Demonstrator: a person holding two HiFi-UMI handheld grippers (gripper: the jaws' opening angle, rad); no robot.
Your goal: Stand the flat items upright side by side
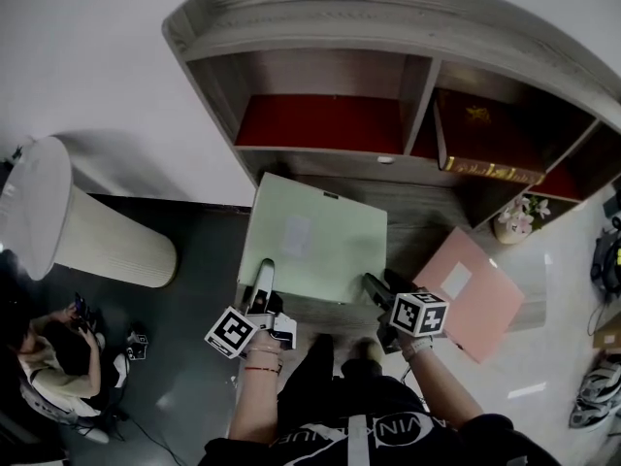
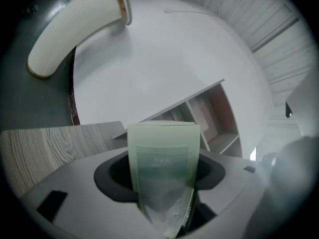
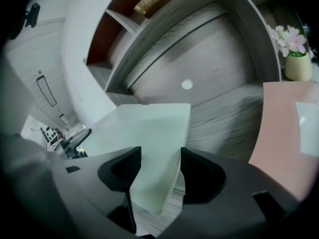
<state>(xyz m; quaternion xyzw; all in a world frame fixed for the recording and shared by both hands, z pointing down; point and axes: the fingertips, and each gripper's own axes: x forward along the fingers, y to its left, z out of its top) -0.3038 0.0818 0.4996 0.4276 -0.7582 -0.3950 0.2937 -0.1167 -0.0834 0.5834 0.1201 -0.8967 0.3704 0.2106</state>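
Note:
A pale green flat folder (image 1: pixel 315 241) hangs over the left part of the wooden desk (image 1: pixel 427 223), in front of the shelf unit (image 1: pixel 320 124). My left gripper (image 1: pixel 262 280) is shut on its near left corner, and the green sheet (image 2: pixel 163 158) fills the gap between the jaws of that gripper (image 2: pixel 162 173). My right gripper (image 1: pixel 375 289) is shut on the near right corner; the folder (image 3: pixel 144 133) runs out from between the jaws of that gripper (image 3: pixel 160 176). A pink folder (image 1: pixel 475 294) lies flat on the desk at the right (image 3: pixel 289 133).
A dark red book with a gilt edge (image 1: pixel 485 134) lies in the shelf's right compartment. A small vase of flowers (image 1: pixel 514 221) stands at the desk's back right. A white ribbed cylinder (image 1: pixel 87 231) stands on the floor at left, where a person (image 1: pixel 49 357) sits.

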